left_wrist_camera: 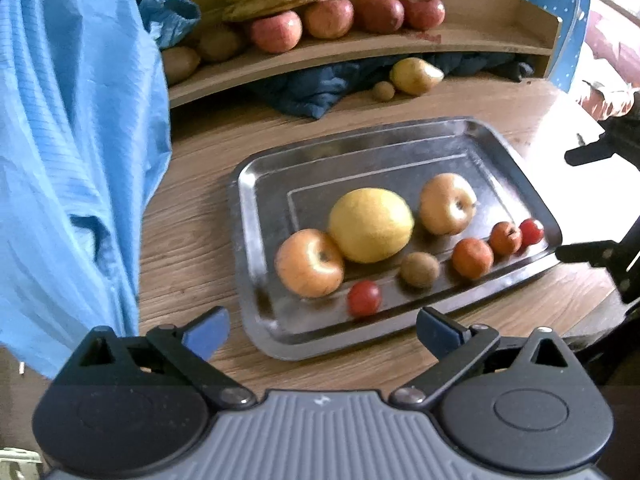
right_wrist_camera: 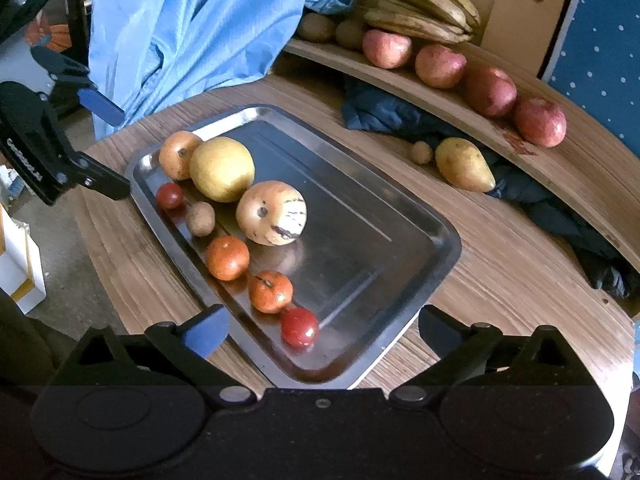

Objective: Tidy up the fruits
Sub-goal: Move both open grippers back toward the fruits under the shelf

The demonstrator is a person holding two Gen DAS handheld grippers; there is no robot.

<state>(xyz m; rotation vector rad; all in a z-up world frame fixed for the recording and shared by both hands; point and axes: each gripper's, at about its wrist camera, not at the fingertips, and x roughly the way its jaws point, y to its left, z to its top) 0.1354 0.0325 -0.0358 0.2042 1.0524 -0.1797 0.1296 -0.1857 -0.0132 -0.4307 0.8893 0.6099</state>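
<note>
We see a light blue garment (left_wrist_camera: 76, 152) hanging at the far left, its folds reaching the edge of the round wooden table (left_wrist_camera: 192, 224). Farther back a dark blue cloth (right_wrist_camera: 400, 116) lies bunched under the curved wooden shelf (right_wrist_camera: 592, 184). At far right stands a blue panel with white dots (right_wrist_camera: 600, 52).

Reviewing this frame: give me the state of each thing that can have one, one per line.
Left tool: open, holding nothing.
Right tool: open, holding nothing.
Tray: flat on the table, fruit along one side, the rest bare.
Yellow fruit: on the tray, between two apples.
Pear: on the table, outside the tray.
Bananas: on the shelf, browned.
Red apples: in a row on the shelf.
</note>
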